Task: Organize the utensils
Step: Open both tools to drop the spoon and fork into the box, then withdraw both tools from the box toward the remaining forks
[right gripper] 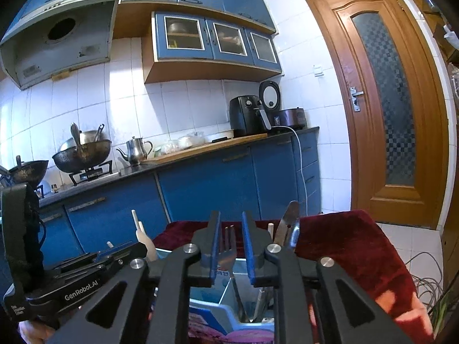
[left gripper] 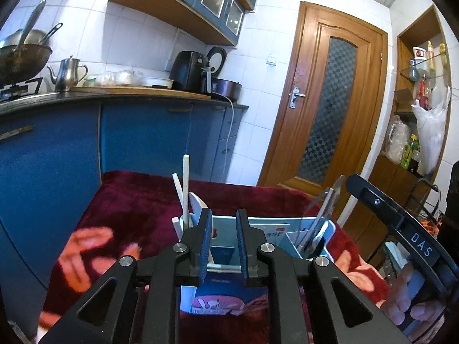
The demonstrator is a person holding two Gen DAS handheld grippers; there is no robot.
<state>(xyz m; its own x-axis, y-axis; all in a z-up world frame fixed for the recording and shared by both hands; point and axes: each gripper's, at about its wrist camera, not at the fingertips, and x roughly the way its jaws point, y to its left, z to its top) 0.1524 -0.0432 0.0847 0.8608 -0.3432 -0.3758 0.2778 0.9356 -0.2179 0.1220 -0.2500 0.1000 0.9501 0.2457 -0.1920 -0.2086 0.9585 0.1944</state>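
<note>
Steel fork (right gripper: 229,253) between parted pads (right gripper: 213,246)

Far side: blue base cabinets (right gripper: 206,180) under a dark counter. On the counter, left to right: wok (right gripper: 81,154) on a gas burner with a ladle in it, steel kettle (right gripper: 136,149), wooden board (right gripper: 206,146), black air fryer (right gripper: 246,114), rice cooker (right gripper: 291,117) with lid raised. Range hood (right gripper: 60,37) upper left; glazed wall cabinets (right gripper: 218,40) beside it. Wooden door (right gripper: 384,100) at right. Dark red cloth (left gripper: 134,200) covers the near table.
</note>
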